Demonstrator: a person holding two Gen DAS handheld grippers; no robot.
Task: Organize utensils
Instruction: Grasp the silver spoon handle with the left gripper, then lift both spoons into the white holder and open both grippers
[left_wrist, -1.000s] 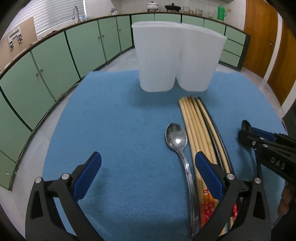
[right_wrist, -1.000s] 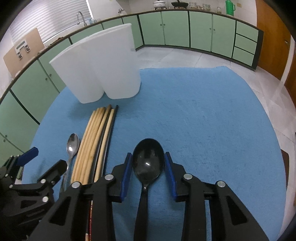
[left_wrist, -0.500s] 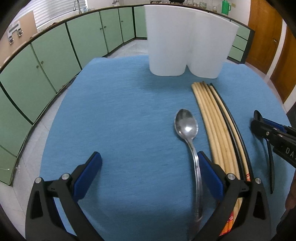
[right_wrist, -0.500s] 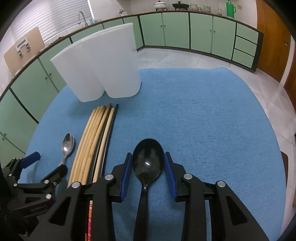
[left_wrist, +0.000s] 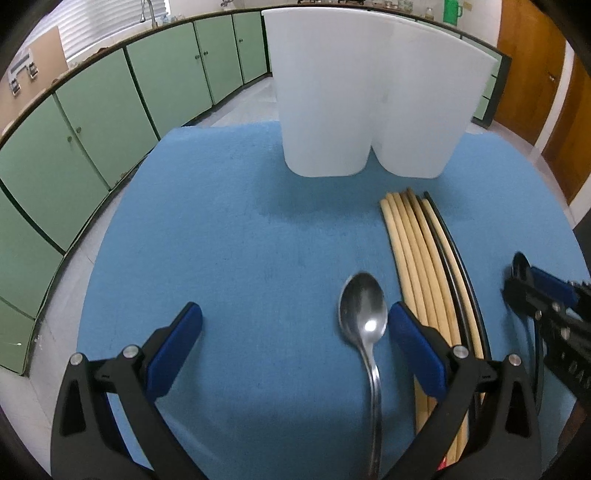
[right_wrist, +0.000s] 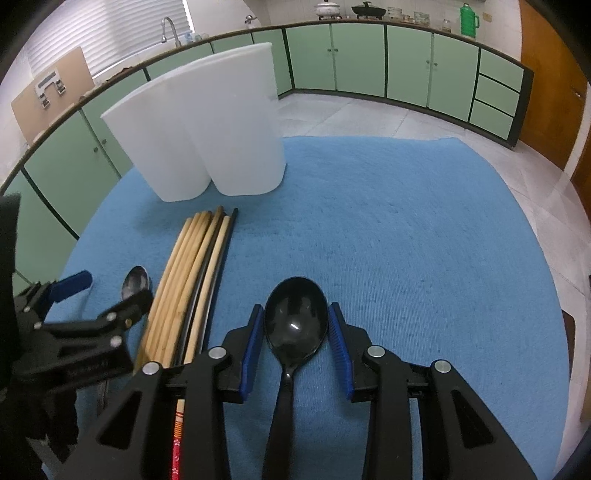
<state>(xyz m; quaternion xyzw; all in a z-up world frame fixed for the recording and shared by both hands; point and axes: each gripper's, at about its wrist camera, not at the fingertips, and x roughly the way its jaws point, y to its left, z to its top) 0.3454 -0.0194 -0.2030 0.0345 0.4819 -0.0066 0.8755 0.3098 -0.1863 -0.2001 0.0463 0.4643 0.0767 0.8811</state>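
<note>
The right gripper (right_wrist: 296, 345) is clamped on the glossy black plastic spoon (right_wrist: 296, 325), the left gripper (left_wrist: 294, 345) gapes beside the shiny metal spoon (left_wrist: 364, 315), and next comes the tall white plastic holder (right_wrist: 221, 136).

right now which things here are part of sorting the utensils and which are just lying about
Part of the job:
- black spoon, between the right gripper fingers
- metal spoon
- chopsticks
- white holder
- left gripper, open

Just lying about:
- blue mat
- green jug
- pots
</note>
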